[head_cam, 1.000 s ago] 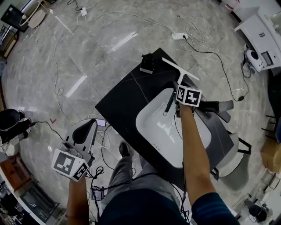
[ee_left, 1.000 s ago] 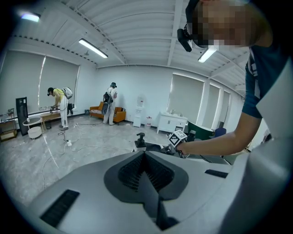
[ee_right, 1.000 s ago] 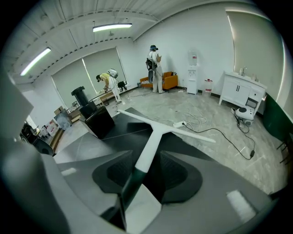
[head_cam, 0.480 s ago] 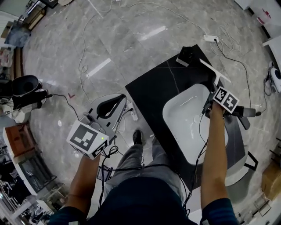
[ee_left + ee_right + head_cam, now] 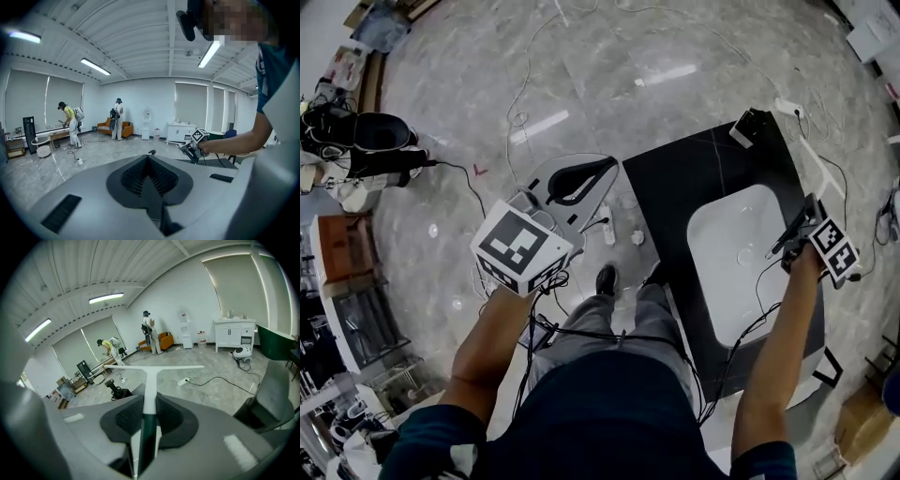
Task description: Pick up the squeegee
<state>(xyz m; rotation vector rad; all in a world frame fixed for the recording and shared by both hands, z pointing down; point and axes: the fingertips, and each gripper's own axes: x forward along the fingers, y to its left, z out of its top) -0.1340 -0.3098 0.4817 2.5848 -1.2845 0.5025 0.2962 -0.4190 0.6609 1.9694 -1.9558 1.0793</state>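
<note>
Grey marble floor (image 5: pixel 487 94) surrounds a black counter (image 5: pixel 675 187) fitted with a white sink basin (image 5: pixel 736 253).

Right gripper (image 5: pixel 149 401): its jaws are clamped on the dark handle of the squeegee (image 5: pixel 149 380). The white neck and T-shaped blade project forward past the fingertips. In the head view this gripper sits over the counter's far right edge, just beside the basin.

Left gripper (image 5: pixel 149 157): its jaws are together with nothing between them. It is held over the floor, well apart from the counter, and plays no part in the grip.

Assessment: the grasp is made and looks firm and centred on the handle. The blade shows against the floor and room beyond, not against the counter, so the squeegee appears lifted clear. The pick-up is judged essentially complete. What remains, at most, is steadying the tool.
</note>
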